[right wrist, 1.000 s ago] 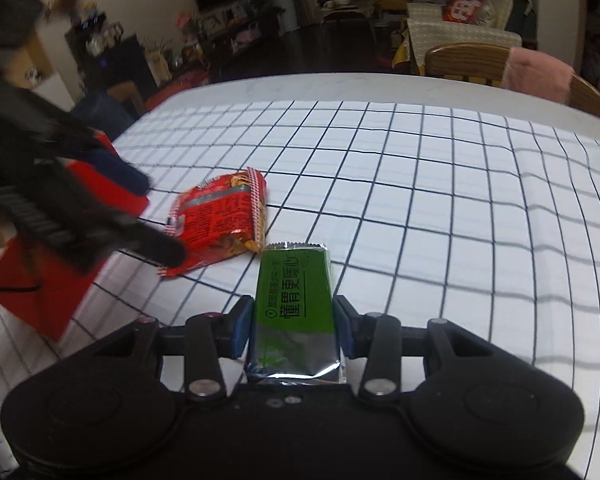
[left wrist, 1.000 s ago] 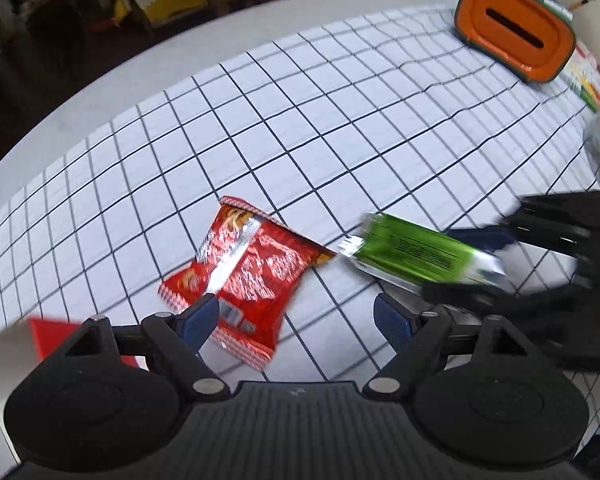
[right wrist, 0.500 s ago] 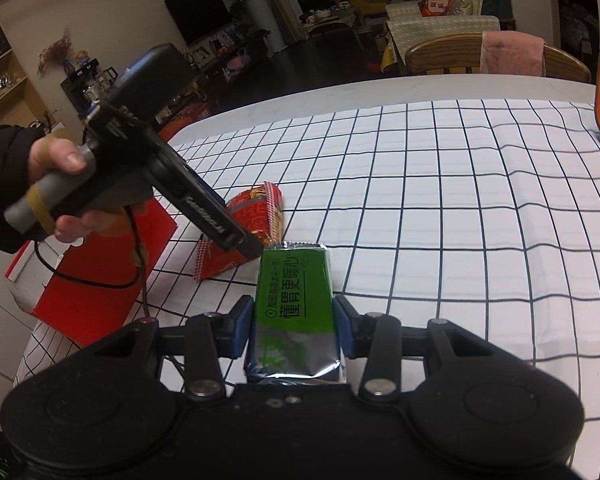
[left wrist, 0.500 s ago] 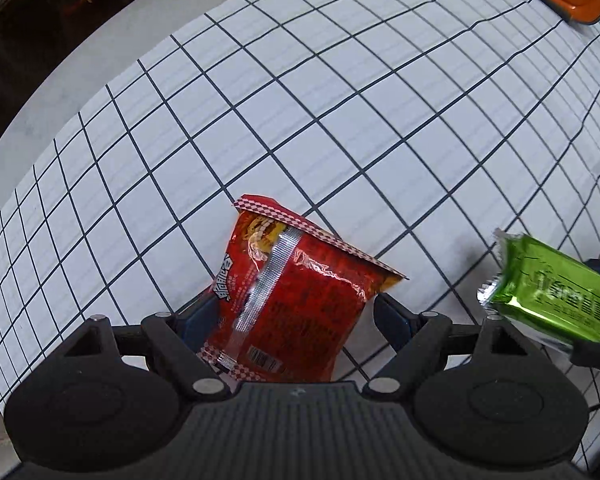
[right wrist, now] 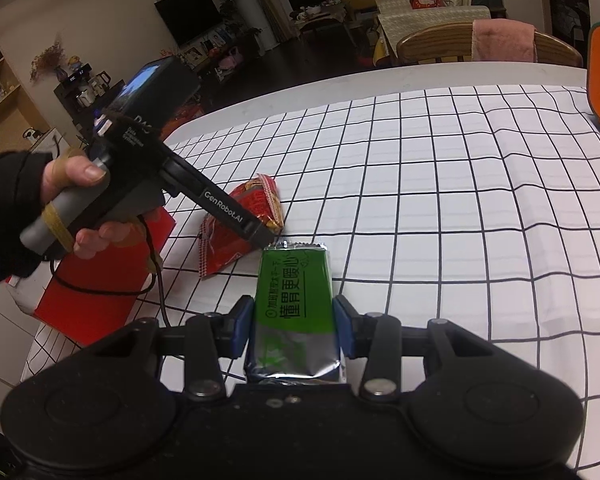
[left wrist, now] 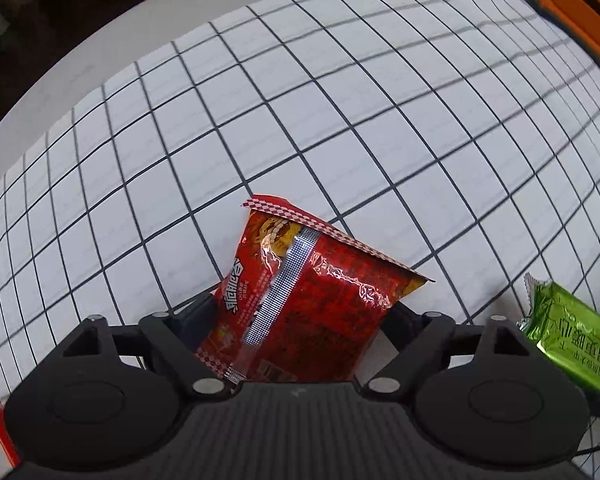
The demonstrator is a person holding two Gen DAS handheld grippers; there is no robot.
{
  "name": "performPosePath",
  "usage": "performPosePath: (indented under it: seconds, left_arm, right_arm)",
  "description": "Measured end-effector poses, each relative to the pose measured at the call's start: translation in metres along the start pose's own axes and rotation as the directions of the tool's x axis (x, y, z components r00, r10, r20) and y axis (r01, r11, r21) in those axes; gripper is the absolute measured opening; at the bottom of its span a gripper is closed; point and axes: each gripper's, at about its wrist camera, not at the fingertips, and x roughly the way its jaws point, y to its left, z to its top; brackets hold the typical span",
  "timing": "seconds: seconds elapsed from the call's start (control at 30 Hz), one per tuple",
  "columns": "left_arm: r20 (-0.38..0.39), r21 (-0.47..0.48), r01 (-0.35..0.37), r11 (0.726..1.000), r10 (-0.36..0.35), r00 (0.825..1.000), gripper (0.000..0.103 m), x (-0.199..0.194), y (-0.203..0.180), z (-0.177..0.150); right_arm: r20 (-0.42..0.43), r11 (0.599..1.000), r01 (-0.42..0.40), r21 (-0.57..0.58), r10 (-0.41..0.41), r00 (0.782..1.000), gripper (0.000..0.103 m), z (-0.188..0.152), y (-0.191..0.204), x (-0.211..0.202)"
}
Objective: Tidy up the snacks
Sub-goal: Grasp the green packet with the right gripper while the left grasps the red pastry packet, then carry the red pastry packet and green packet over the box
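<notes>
Gridded tabletop (left wrist: 340,120) | your left tongs (left wrist: 300,320) have dropped wide open astride the red snack bag (left wrist: 308,304), ready to close | right tongs (right wrist: 294,320) clamp the green packet (right wrist: 294,300) aloft

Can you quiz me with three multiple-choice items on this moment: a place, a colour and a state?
1. Where is the red snack bag?
A. between the left gripper's fingers, on the checked tablecloth
B. inside the orange box
C. on the chair

2. What colour is the packet in the right gripper?
A. blue
B. green
C. yellow

3. How does the left gripper stand?
A. shut on the green packet
B. out of view
C. open around the red bag

Answers: 1 A, the bag lies on the cloth with a finger at each side. 2 B, the green packet sits clamped between the blue pads. 3 C, its fingers stand wide beside the bag.
</notes>
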Motion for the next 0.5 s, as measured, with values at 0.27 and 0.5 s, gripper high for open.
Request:
performPosePath:
  seconds: [0.27,0.5]
  left_arm:
    - [0.101,-0.132,-0.024,0.991,0.037,0.994,0.073,-0.015,-0.018,-0.050]
    - [0.121,-0.237,-0.011,0.971,0.040,0.992,0.073,-0.029,-0.025,-0.111]
  right_arm:
    - [0.017,0.997,0.027,0.069,-0.029,0.999,0.042,-0.007,-0.008,-0.012]
    - [0.020,0.992,0.052,0.117,-0.055,0.998,0.042,-0.017,-0.013,-0.022]
